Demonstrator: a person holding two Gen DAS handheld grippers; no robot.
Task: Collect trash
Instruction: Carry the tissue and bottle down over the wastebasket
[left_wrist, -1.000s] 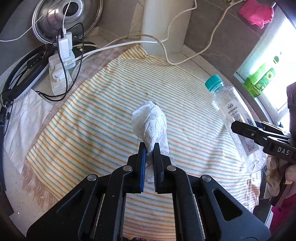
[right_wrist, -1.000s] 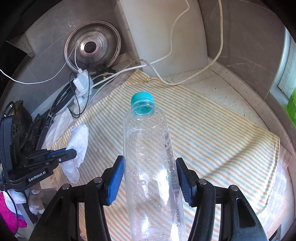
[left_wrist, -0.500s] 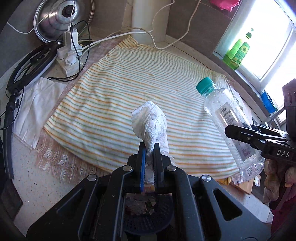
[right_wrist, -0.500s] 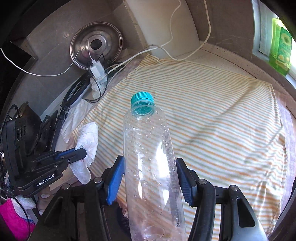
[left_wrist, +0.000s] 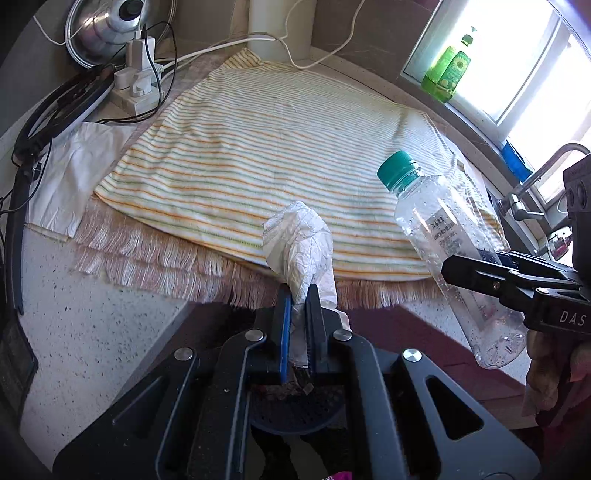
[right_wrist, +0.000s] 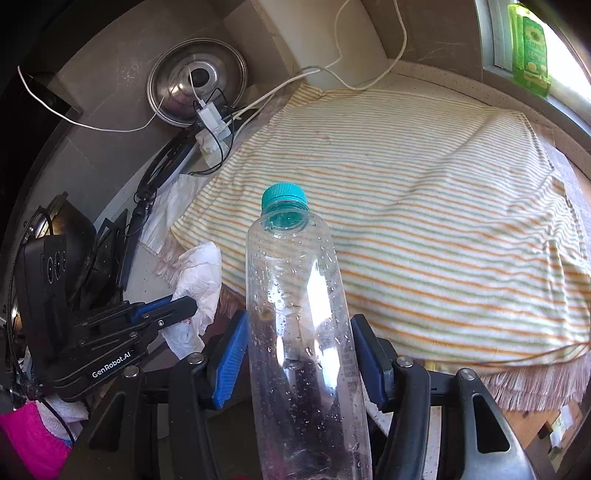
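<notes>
My left gripper (left_wrist: 298, 295) is shut on a crumpled white tissue (left_wrist: 299, 243), which sticks up past the fingertips. It hangs past the counter's front edge, over a dark round bin (left_wrist: 295, 410) with scraps inside. My right gripper (right_wrist: 299, 332) is shut on a clear empty plastic bottle (right_wrist: 299, 325) with a teal cap (right_wrist: 283, 195), cap pointing away. In the left wrist view the bottle (left_wrist: 447, 240) is held to the right by the right gripper (left_wrist: 448, 267). In the right wrist view the left gripper (right_wrist: 188, 304) holds the tissue (right_wrist: 199, 273) at the left.
A striped cloth (left_wrist: 280, 147) with a fringed edge covers the speckled counter (left_wrist: 92, 332). A power strip with cables (left_wrist: 136, 85), a steel lid (left_wrist: 107, 22) and a white paper (left_wrist: 70, 177) lie at the back left. A green bottle (left_wrist: 448, 72) stands on the window sill, with a tap (left_wrist: 524, 192) at the right.
Both grippers have drawn back from over the striped cloth to beyond the counter's front edge, each still holding its item. The dark bin has come into view below the left gripper.
</notes>
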